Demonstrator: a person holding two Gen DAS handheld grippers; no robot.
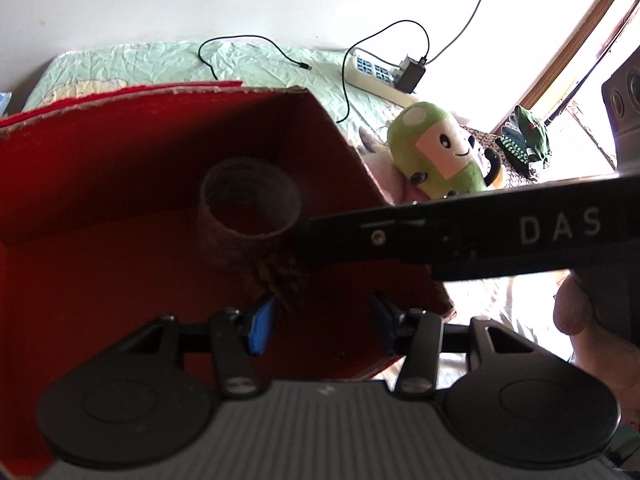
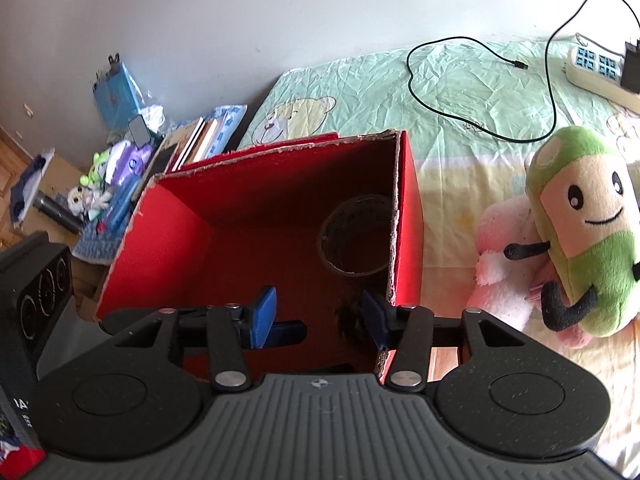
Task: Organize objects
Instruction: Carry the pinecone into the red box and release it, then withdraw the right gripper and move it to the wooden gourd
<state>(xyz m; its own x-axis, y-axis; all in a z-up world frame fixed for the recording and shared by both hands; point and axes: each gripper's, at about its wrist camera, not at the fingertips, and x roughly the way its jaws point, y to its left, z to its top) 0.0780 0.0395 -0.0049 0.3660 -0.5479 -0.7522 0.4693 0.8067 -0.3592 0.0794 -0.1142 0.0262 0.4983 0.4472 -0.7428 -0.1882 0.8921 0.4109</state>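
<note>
Right wrist: red box [image 2: 168, 220] w/ tape roll [image 2: 354, 236] inside, both claws [image 2: 318, 316] apart, empty.

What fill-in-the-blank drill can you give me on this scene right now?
1. The roll of tape lies inside the ____ box.
2. The green plush toy lies ____ the box.
3. The black cable lies on the ____.
4. The left hand-held gripper holds ____.

Missing words: red; outside; bedsheet; nothing
</note>
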